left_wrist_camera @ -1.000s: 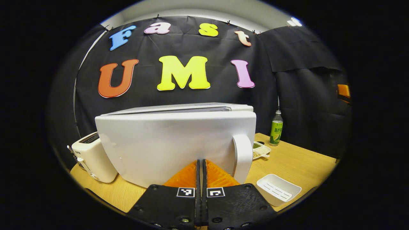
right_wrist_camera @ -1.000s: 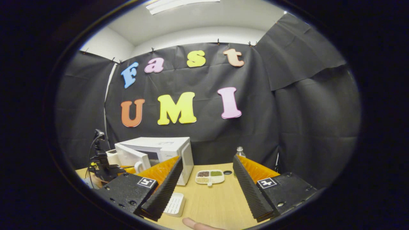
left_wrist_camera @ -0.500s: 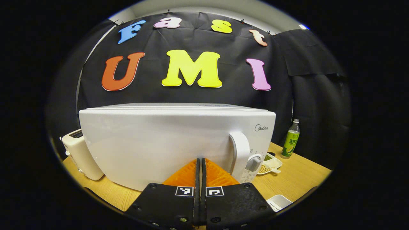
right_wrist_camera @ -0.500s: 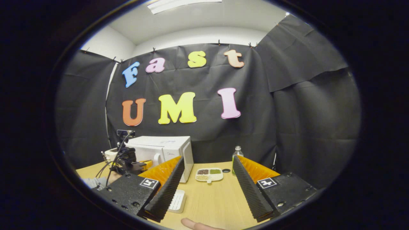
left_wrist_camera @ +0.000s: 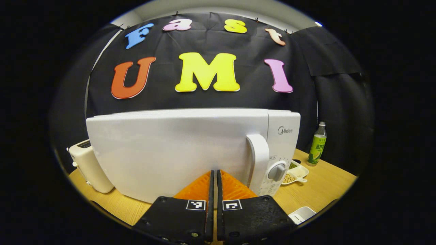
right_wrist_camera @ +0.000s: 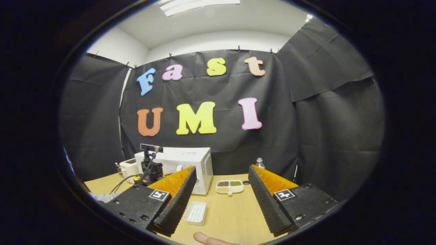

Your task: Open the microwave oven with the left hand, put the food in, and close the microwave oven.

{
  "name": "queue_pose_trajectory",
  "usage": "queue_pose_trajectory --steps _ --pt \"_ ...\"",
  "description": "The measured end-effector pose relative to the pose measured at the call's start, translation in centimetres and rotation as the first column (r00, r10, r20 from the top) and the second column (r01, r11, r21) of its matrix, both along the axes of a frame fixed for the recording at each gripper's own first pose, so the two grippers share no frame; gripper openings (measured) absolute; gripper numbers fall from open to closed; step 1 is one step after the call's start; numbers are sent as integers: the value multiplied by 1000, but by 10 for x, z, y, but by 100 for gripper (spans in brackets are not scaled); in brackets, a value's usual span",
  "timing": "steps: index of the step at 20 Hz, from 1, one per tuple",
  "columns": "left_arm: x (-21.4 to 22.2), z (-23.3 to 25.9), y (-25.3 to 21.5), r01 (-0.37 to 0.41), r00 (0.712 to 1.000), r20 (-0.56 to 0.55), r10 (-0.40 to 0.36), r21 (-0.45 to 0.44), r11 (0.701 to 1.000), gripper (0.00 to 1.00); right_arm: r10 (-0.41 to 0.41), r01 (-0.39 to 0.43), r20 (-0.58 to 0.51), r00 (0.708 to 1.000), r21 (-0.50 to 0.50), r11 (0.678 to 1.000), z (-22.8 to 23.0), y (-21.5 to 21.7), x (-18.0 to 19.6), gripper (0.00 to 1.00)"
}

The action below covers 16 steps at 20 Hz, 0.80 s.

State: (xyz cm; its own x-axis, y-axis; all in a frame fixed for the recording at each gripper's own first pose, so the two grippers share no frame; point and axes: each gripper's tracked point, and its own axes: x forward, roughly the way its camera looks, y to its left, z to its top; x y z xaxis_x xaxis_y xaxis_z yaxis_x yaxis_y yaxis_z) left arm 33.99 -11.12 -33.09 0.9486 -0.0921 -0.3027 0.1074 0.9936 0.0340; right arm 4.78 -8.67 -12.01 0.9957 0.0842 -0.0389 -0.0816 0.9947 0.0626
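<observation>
Divided dish (right_wrist_camera: 230,186) holds dark, green and pale grains beside closed microwave (right_wrist_camera: 185,163).

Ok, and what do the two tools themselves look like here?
The left tool and right tool each have two wedge-shaped fingers on black screwed blocks, each with a square black-and-white marker. The right tool's inner faces are ribbed. Seen from the right gripper view, the left tool carries a camera and trailing cables.
</observation>
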Motion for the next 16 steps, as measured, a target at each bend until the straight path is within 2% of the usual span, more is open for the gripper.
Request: queue_pose_trajectory --steps 2,4,5,6,8,9,14,16 --pt "-19 -6 1 1 999 -40 -1 3 1000 11 0 0 5 1000 -17 1000 1 6 -11 97" --pt "-40 -2 2 3 1000 -30 -3 20 1000 11 4 -3 11 1000 -38 999 0 14 -22 97" --pt "-51 1 4 0 1000 -21 0 37 999 17 4 -4 9 1000 -47 999 -1 18 -27 97" --pt "-63 6 4 3 1000 -11 -2 53 999 19 -8 8 8 1000 -57 998 -2 20 -33 97" --pt "-83 12 9 -6 1000 3 6 79 997 36 -15 16 14 1000 -77 997 -1 25 -47 97" --pt "-94 17 12 -21 1000 15 20 86 996 62 -17 19 21 1000 -79 997 -1 28 -53 97" --pt "-155 45 10 -45 998 42 43 70 997 76 -61 64 37 997 -79 995 1 26 -75 97" --pt "-182 68 10 -53 997 58 49 74 996 87 -73 76 37 997 -78 994 5 24 -80 97"
